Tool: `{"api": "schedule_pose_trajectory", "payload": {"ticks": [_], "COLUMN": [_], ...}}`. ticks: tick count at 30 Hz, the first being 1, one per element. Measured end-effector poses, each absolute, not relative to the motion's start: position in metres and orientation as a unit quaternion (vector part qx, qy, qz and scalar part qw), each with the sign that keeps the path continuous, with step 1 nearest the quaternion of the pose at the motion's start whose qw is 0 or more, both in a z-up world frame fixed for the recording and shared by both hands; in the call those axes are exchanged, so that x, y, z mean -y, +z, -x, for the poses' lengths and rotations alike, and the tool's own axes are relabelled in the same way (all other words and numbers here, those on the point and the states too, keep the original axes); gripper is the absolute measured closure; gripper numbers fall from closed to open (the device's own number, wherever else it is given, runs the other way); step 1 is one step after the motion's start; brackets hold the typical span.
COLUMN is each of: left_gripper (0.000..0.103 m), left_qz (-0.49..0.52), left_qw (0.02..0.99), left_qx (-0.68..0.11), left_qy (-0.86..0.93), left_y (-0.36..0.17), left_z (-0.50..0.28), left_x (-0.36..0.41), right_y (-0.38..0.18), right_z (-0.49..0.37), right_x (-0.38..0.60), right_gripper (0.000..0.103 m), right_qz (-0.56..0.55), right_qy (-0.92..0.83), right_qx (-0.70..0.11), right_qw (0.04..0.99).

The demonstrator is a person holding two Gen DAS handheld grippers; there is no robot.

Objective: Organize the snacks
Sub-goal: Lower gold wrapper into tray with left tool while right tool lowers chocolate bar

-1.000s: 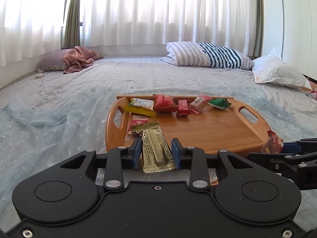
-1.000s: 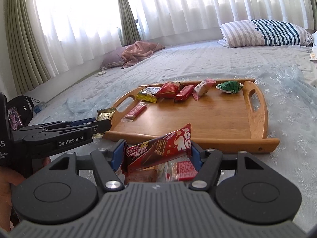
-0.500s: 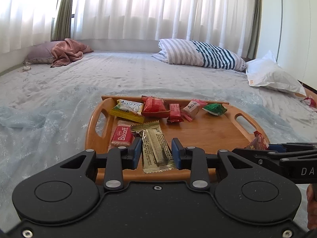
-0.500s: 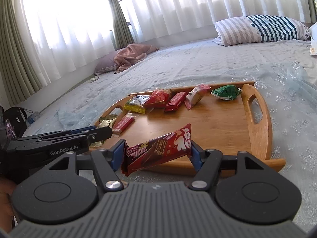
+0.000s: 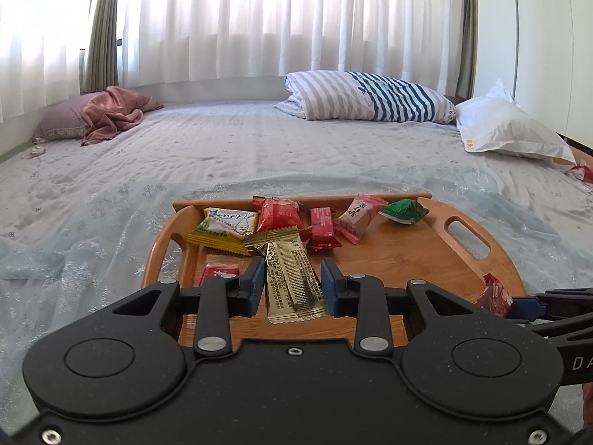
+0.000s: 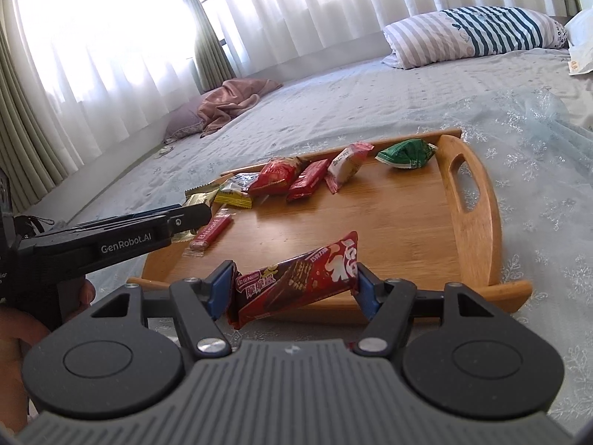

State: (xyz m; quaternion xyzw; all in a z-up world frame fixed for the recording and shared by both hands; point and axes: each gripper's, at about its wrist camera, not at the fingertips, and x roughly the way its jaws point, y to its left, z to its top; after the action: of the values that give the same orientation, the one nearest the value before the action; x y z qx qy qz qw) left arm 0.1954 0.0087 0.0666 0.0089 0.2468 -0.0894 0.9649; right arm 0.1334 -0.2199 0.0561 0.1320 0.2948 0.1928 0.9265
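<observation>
Two wrappers were in my grips, one per hand. My left gripper (image 5: 292, 285) was clamped on a gold foil snack bar (image 5: 292, 282), its blue pads (image 5: 255, 285) pressing the packet's long edges. The bar's long axis ran straight ahead along my fingers, its far crimped end fanning out over the tray and its near end hanging back toward my palm. My right gripper (image 6: 296, 289) was clenched on a red Nestlé wafer bar (image 6: 296, 278), held crosswise: the bar spanned from one pad to the other, tilted, with its left end low by the left pad and its right end raised and pointing up to the right.

Below both grippers lay the wooden tray (image 6: 478, 230) on the pale blue bedspread (image 5: 111, 193), its cut-out handles at the left and right ends. My left gripper hovered over the tray's near left part, my right over its near rim. Along the far rim sat a row of snacks: a yellow-edged Ameri packet (image 5: 226, 230), a red pouch (image 5: 278, 215), a small red bar (image 5: 322, 226), a pink-and-white packet (image 5: 359, 215) lying diagonally, and a green packet (image 5: 404, 211) furthest right. A red Biscoff packet (image 6: 211, 233) lay near the left handle, its length running toward the far rim. Beyond the tray, a striped pillow (image 5: 370, 96), a white pillow (image 5: 507, 129) and a crumpled pink blanket (image 5: 111, 115) rested by the curtains (image 5: 278, 18).
</observation>
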Motion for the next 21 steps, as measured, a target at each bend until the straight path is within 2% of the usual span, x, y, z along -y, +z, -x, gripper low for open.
{"api": "schedule_pose_trajectory", "payload": {"ticks": [21], "left_gripper": [0.072], "left_qz": [-0.025], "left_qw": [0.960], "left_qx": [-0.265], "left_qy": [-0.084], "left_y": [0.054], "left_z": [-0.237], "left_x": [-0.014], "right_y": [0.061], "right_z": [-0.164], "right_x": [0.211], "right_gripper": [0.033], "right_qz": [-0.105], "right_qy": [0.191], "right_qx": [-0.295], "right_qw": [0.930]}}
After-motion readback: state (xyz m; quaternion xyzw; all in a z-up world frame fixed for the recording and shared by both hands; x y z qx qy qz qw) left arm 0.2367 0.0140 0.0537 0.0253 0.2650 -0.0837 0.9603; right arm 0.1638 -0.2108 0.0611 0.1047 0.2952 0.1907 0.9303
